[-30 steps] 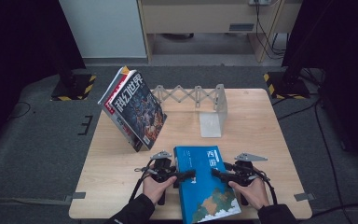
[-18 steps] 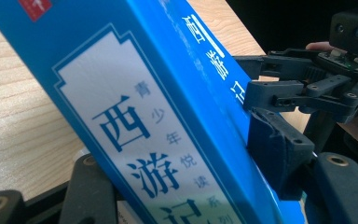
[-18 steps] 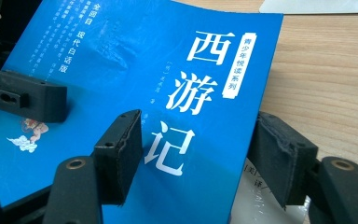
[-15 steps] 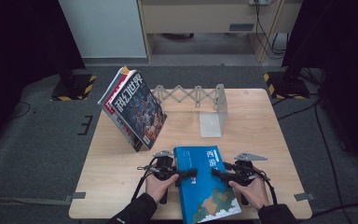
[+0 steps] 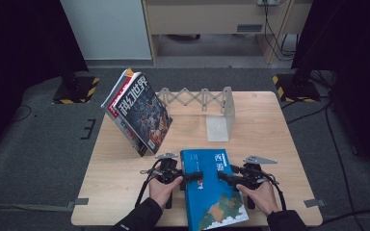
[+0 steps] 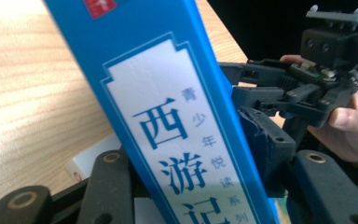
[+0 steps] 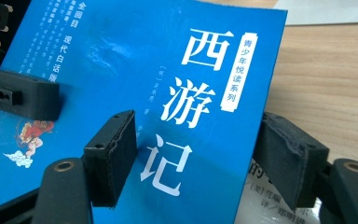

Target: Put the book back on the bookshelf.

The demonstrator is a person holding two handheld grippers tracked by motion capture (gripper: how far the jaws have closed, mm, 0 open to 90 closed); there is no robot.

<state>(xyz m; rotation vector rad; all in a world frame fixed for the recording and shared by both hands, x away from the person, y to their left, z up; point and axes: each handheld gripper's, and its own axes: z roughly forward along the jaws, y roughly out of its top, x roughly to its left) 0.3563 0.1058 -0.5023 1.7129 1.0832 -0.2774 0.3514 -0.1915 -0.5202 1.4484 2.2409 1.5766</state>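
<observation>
Lab-like recording room: lone wooden table [image 5: 289, 144], black curtains [image 5: 24, 43], hazard-taped stand bases [image 5: 74, 89], floor cables [image 5: 337, 130].

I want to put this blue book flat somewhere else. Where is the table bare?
Bare wood lies right of the grey bookend up to the table edge, and along the left edge below the leaning magazines. It is crowded at the front middle, where the blue book sits between both grippers.

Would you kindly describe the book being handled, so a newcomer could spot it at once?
On the wooden table, look at the near edge, between the person's two hands. The blue book lies there with white Chinese title characters; the only other books lean upright at the far left and have dark, illustrated covers.
</observation>
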